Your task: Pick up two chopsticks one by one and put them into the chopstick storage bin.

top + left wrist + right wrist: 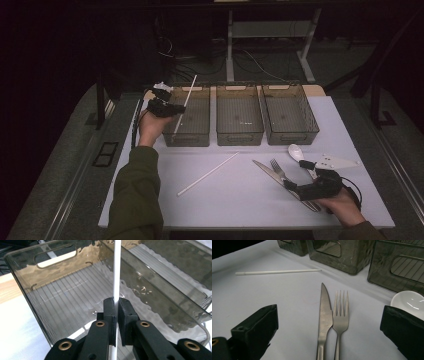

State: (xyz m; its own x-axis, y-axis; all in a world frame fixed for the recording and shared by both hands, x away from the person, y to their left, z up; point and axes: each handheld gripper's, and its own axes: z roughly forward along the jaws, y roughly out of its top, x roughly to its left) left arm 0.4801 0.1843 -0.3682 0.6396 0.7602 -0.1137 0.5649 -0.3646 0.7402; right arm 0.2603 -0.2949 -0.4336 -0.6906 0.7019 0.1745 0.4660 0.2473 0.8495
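Across most of the high view spreads a white table top (235,195), with dark floor and cables beyond its far edge. Along the far side of the table stand three smoky, see-through plastic bins in a row: a left bin (192,132), a middle bin (239,132) and a right bin (295,134), set close together but not touching.

At the left bin, the left gripper (172,109) is held over the bin's near left corner by a hand in an olive sleeve (137,195). Its jaws are pressed nearly together on a thin white straw (116,272), which stands between them and leans up and away over the bin (the left gripper view shows the straw rising in front of the bin's ribbed floor).

On the bare table, near the middle, lies a second white straw (207,174) at a slant, well apart from the bins.

Toward the near right, a steel knife (323,315) and a fork (340,315) lie side by side, touching along their handles. A white spoon (296,152) rests just beyond them.

Over the cutlery handles hovers the right gripper (300,192), its jaws spread wide and holding nothing, with knife and fork lying between them in the right gripper view.
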